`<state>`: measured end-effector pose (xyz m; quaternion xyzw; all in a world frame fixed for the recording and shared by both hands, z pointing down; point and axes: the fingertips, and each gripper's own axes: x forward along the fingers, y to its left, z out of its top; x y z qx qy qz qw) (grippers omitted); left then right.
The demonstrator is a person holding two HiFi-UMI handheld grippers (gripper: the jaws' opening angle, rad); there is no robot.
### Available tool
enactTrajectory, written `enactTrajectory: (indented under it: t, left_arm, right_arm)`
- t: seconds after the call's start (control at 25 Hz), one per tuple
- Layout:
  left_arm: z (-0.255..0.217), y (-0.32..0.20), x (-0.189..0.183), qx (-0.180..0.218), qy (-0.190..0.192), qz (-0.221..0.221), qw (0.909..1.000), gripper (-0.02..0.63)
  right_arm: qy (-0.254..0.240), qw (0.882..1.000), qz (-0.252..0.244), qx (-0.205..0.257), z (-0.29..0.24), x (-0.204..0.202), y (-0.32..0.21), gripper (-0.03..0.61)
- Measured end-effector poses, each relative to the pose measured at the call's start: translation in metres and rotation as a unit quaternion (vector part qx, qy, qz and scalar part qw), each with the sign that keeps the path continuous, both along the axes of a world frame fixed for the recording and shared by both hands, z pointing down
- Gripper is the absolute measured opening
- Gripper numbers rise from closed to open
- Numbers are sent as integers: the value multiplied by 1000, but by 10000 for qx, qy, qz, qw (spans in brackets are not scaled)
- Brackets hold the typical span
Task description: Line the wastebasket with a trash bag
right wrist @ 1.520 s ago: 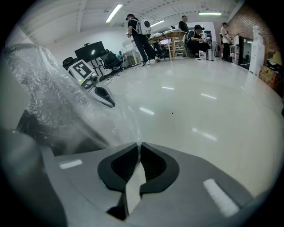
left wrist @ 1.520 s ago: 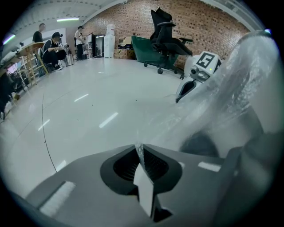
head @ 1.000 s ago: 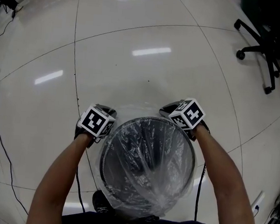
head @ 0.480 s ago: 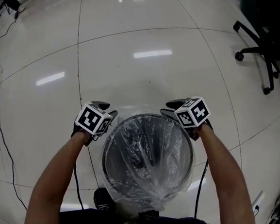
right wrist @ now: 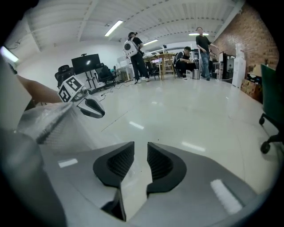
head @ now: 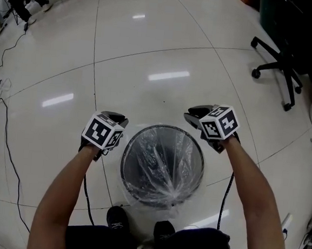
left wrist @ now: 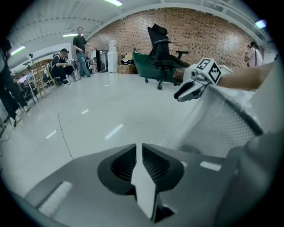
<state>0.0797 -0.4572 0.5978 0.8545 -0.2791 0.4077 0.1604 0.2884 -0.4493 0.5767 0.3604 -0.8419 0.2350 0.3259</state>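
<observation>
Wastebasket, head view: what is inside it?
A clear trash bag lines the wastebasket, its edge draped over the rim. The crinkled plastic covers the bottom, so nothing beneath it can be seen.

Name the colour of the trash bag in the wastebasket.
Clear, see-through plastic: the trash bag shows the dark wastebasket through it. Best in the head view.

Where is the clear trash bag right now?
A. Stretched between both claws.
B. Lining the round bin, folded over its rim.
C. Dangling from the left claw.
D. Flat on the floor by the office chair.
B: the clear trash bag lines the bin, edge over its rim; the left claw and right claw flank it, jaws just closing partway with nothing between them.
</observation>
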Motion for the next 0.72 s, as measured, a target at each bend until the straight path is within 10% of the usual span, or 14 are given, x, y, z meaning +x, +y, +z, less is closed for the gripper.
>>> enactTrajectory:
  t: [0.16,0.72]
  left_arm:
    - [-43,5,1,365,73,-8,9993,11]
    - [-166,80,-3,1276,385,-176,9909,11]
  right_arm:
    - [80,9988,35,492,-49,0,3,6]
    - [-215,9917,-299,1234,-160,-50,103,3]
